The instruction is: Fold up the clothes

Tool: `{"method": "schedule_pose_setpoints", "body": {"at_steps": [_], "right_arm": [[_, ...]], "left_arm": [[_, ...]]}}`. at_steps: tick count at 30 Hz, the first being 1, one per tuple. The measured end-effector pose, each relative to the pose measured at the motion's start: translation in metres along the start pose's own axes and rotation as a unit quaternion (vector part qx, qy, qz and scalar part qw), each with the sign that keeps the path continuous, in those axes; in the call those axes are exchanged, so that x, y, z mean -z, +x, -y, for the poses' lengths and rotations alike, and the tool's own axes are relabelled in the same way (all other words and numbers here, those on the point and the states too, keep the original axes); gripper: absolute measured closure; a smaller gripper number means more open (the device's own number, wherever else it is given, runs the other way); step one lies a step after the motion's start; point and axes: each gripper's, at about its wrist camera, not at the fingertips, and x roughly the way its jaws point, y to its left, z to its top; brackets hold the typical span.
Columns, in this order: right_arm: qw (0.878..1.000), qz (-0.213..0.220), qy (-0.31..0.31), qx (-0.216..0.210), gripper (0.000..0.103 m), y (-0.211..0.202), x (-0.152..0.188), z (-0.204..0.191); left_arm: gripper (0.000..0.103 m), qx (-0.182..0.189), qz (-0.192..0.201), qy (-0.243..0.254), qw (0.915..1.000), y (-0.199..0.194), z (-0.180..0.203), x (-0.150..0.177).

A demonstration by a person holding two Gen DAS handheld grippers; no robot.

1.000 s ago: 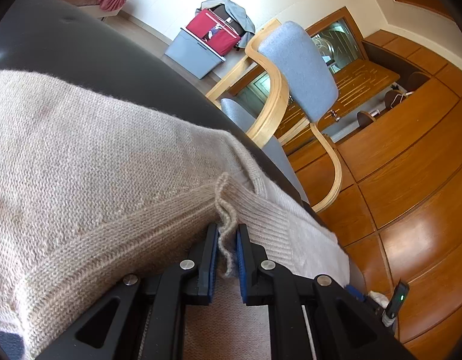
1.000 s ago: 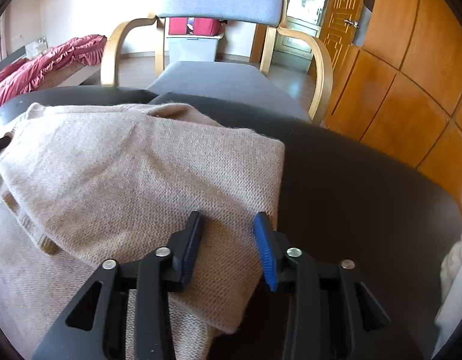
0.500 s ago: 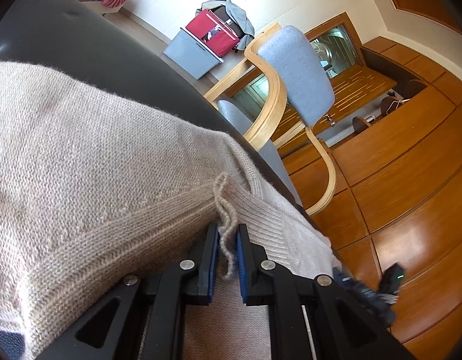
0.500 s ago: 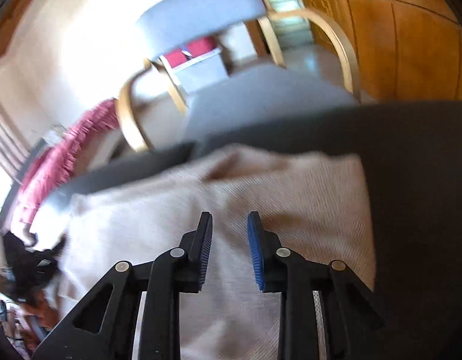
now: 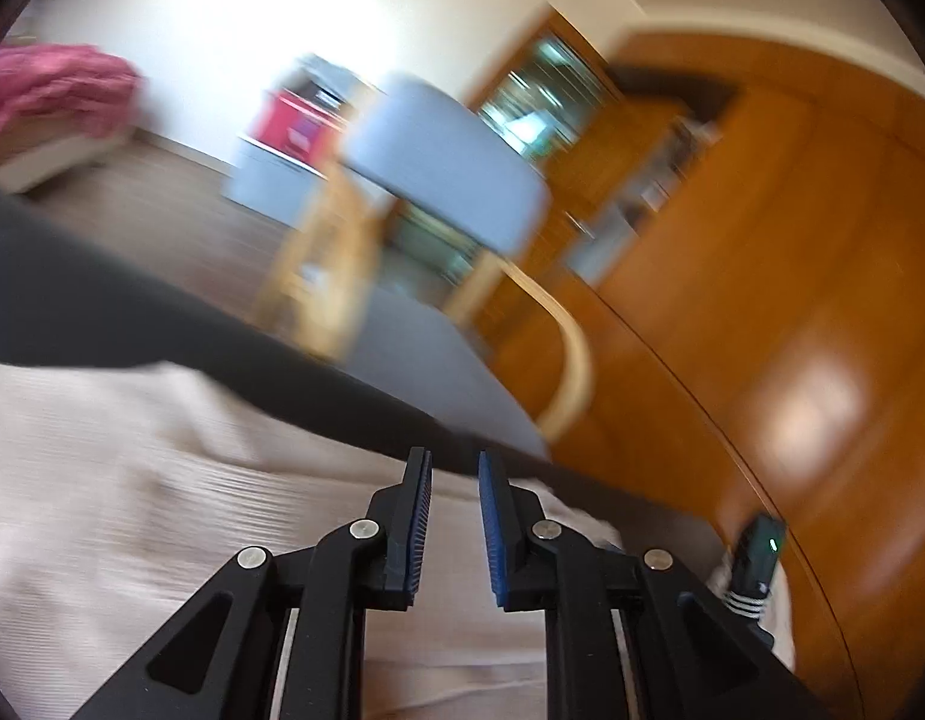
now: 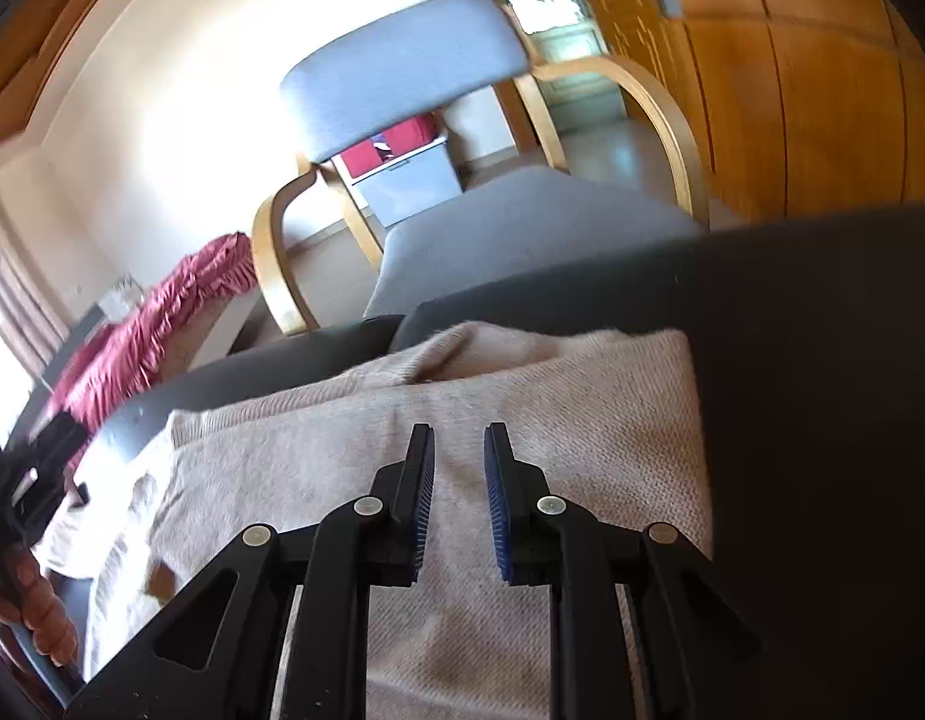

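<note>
A beige knitted sweater lies folded on the dark table. My right gripper hovers over its middle, its jaws a narrow gap apart with nothing between them. The left wrist view is blurred by motion. There my left gripper is above the sweater near the far table edge. Its jaws are slightly apart and hold no cloth. A person's hand holding a dark tool shows at the left edge of the right wrist view.
A grey-cushioned wooden armchair stands just beyond the table. Behind it are a grey box and red bedding. Wooden cabinets line the right side. A small black device with a green light sits at the table's right.
My left gripper has let go of the sweater's ribbed edge and swung up and away fast. My right gripper's jaws have narrowed, and it has moved left over the sweater.
</note>
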Motion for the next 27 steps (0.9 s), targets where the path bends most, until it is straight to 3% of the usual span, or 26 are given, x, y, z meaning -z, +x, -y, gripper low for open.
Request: {"method": "schedule_pose_setpoints", "body": {"at_steps": [5, 6, 7, 9, 14, 20, 24, 27], "right_arm": [[0.999, -0.050, -0.004, 0.001, 0.086, 0.023, 0.011, 0.001], [0.999, -0.050, 0.006, -0.005, 0.089, 0.023, 0.012, 0.005], [0.999, -0.048, 0.009, -0.005, 0.089, 0.022, 0.013, 0.007], [0.999, -0.050, 0.005, 0.000, 0.088, 0.023, 0.014, 0.007], [0.999, -0.051, -0.002, 0.003, 0.088, 0.026, 0.015, 0.005], [0.999, -0.052, -0.002, 0.003, 0.088, 0.030, 0.014, 0.006], [0.999, -0.052, -0.003, 0.002, 0.088, 0.032, 0.013, 0.005], [0.999, -0.041, 0.014, -0.033, 0.088, 0.025, 0.010, 0.010]], "left_arm": [[0.088, 0.010, -0.098, -0.025, 0.9948, 0.079, -0.009, 0.030], [0.093, 0.014, -0.102, -0.047, 0.9935, 0.081, -0.021, 0.032], [0.100, 0.024, -0.100, -0.073, 0.9920, 0.079, -0.033, 0.032], [0.101, 0.030, -0.091, -0.108, 0.9896, 0.072, -0.054, 0.031], [0.101, -0.011, -0.066, -0.102, 0.9926, 0.038, -0.086, 0.023], [0.101, -0.064, -0.015, -0.162, 0.9846, -0.004, -0.143, 0.019], [0.101, -0.031, 0.022, -0.235, 0.9712, -0.025, -0.175, 0.026], [0.097, -0.035, 0.038, -0.211, 0.9761, -0.028, -0.161, 0.027]]}}
